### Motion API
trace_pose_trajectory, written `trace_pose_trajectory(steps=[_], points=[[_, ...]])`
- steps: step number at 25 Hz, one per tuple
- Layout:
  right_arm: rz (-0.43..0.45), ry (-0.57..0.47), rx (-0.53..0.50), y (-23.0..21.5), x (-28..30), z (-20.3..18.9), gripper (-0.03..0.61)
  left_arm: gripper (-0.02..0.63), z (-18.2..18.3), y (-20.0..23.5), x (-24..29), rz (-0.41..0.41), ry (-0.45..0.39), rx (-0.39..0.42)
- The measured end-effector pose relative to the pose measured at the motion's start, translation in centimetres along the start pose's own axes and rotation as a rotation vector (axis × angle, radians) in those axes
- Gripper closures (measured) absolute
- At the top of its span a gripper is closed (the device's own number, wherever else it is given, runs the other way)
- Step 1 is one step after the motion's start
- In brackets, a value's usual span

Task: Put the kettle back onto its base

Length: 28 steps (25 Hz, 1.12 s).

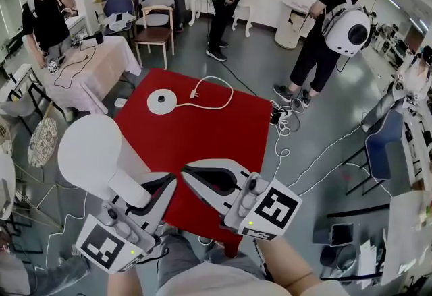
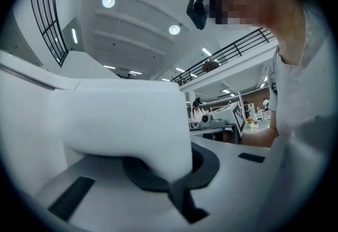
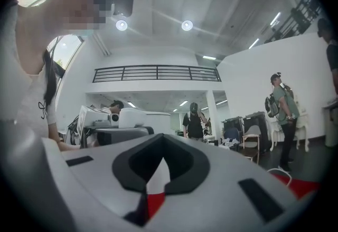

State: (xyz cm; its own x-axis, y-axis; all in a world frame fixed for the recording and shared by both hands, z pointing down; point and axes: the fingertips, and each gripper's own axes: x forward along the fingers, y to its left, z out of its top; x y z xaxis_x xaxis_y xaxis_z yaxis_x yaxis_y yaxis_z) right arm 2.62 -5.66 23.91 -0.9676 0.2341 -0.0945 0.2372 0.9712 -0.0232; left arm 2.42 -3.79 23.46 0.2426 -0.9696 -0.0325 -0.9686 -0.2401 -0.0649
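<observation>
My left gripper (image 1: 167,185) is clamped tight on the handle of the white kettle (image 1: 94,156), which sits just to that gripper's left. My right gripper (image 1: 189,174) is closed on nothing, its tips just beside the left one's. The round base (image 1: 162,100) lies well ahead of both, on the red table (image 1: 229,129).

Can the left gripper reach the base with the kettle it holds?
Probably yes. The base lies bare on the red table, its cord trailing aside, and nothing stands between it and the kettle in the left gripper.
</observation>
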Motion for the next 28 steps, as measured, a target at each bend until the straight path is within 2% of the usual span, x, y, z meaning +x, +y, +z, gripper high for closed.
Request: trace_pose_trajectory(steps=[7, 13, 18, 22, 28], points=[[-0.117, -0.002, 0.003, -3.7, 5.1, -0.6, 0.571, 0.606, -0.8, 6.9, 0.7, -0.113, -0.015, -0.017], [-0.253, -0.008, -0.019, -7.6, 9.2, -2.0, 0.571, 0.606, -4.4, 12.6, 1.9, -0.267, 0.05, -0.012], [-0.349, 0.0, -0.048, -9.9, 12.0, -2.9, 0.571, 0.606, -6.5, 16.8, 3.3, -0.39, 0.064, 0.004], [-0.411, 0.013, -0.037, -11.9, 13.1, -4.2, 0.571, 0.606, -8.2, 19.3, 5.4, -0.469, 0.054, 0.014], [-0.48, 0.066, -0.033, -14.5, 13.7, -7.0, 0.571, 0.606, -11.4, 21.8, 9.0, -0.543, 0.044, -0.018]])
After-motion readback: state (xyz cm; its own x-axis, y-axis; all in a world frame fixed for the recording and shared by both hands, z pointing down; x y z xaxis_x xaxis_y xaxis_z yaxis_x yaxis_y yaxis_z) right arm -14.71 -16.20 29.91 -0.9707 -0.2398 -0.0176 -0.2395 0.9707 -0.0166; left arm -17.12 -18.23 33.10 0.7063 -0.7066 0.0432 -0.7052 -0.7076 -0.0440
